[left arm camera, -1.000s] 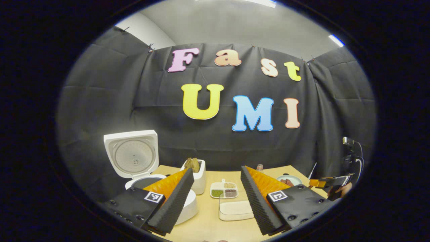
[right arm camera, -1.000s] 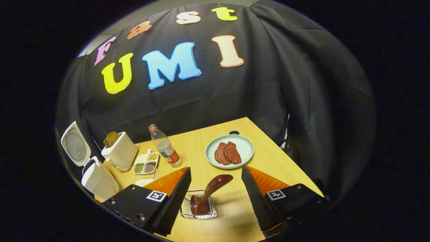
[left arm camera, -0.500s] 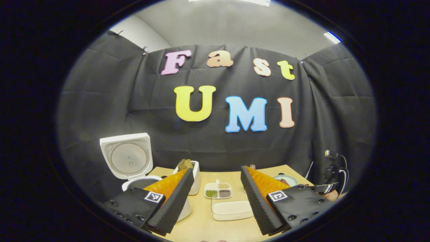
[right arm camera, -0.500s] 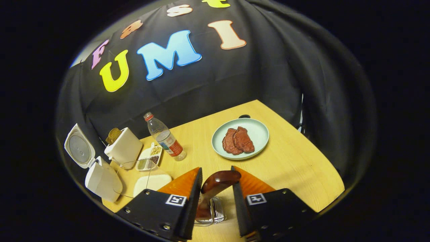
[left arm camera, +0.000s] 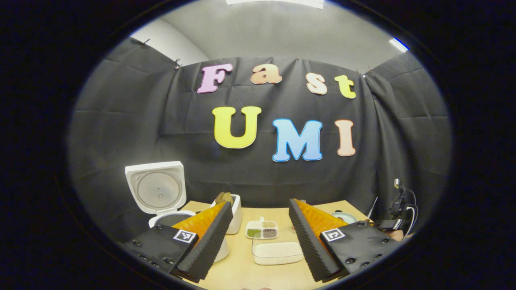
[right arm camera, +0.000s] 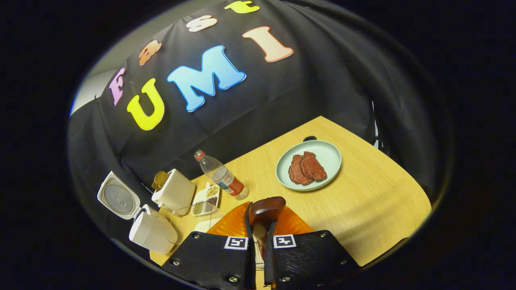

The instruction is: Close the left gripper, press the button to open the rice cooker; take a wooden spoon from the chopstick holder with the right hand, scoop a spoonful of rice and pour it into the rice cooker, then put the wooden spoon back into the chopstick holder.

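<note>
The white rice cooker (left arm camera: 169,219) stands at the table's left with its lid (left arm camera: 155,188) raised. My left gripper (left arm camera: 260,205) hovers open and holds nothing, near the cooker's right side. A shallow box of white rice (left arm camera: 277,253) lies on the table between its fingers. My right gripper (right arm camera: 259,225) is shut on the handle of the dark wooden spoon (right arm camera: 267,206), whose rounded end sticks up past the fingertips. The wire chopstick holder (right arm camera: 258,253) shows only as a sliver between the fingers. The open cooker (right arm camera: 153,231) sits at the lower left of the right gripper view.
A white toaster (right arm camera: 173,191) with bread, a divided dish of grains (right arm camera: 205,195) and a plastic bottle (right arm camera: 221,175) stand beside the cooker. A pale green plate (right arm camera: 330,155) with meat slices lies at the far right. Bare wood (right arm camera: 383,201) runs to the right edge.
My right gripper came down over the spoon and shut on its handle. The left gripper drew back a little from the cooker and stayed open.
</note>
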Demonstrator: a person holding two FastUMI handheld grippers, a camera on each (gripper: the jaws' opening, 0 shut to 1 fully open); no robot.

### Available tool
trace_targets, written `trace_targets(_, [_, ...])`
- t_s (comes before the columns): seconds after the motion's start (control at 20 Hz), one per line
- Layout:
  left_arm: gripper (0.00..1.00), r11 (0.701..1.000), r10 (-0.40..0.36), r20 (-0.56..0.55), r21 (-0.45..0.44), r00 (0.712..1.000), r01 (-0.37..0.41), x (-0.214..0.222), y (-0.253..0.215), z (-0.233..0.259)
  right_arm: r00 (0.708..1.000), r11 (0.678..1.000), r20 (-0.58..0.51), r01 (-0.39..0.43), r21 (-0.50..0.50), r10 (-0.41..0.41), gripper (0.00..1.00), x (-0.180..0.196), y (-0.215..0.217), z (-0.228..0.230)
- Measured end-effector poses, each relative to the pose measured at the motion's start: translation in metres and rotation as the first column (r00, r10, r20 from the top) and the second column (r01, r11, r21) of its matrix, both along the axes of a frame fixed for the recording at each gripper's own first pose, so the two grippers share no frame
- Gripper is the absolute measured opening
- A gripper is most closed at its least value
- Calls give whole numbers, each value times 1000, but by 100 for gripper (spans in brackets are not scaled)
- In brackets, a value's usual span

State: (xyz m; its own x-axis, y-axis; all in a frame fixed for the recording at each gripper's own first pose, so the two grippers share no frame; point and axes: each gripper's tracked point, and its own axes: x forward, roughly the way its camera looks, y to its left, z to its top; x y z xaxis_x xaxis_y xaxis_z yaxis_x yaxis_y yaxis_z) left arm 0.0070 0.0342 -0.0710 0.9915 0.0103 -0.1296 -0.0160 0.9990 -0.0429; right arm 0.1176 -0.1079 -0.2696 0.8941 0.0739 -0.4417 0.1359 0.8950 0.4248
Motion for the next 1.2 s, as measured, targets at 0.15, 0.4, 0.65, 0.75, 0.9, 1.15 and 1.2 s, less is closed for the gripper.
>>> trace_targets(0.15, [97,1000,-25,10,4,1000,25,3,14,0,998,999,58,5,-42,-2,8,-7,7,42])
trace_targets(0.4, [98,999,-36,42,-17,998,36,-2,44,3,983,998,178,-31,-56,41,9,-8,55,111])
trace_targets(0.65, [97,999,-54,59,-5,997,54,-17,63,8,962,983,224,-127,-129,154,8,22,127,124])
trace_targets(0.75, [97,998,-58,52,5,997,58,-22,71,6,958,975,209,-167,-147,196,8,38,155,107])
trace_targets(0.9, [97,998,-56,48,12,997,56,-30,84,4,961,962,154,-198,-190,229,8,61,186,64])
trace_targets(1.15, [98,997,-58,49,44,997,56,-42,106,0,973,942,53,-202,-268,224,9,84,206,-6])
trace_targets(1.2, [98,997,-58,42,49,997,56,-44,111,-3,974,934,47,-197,-299,220,9,88,207,-14])
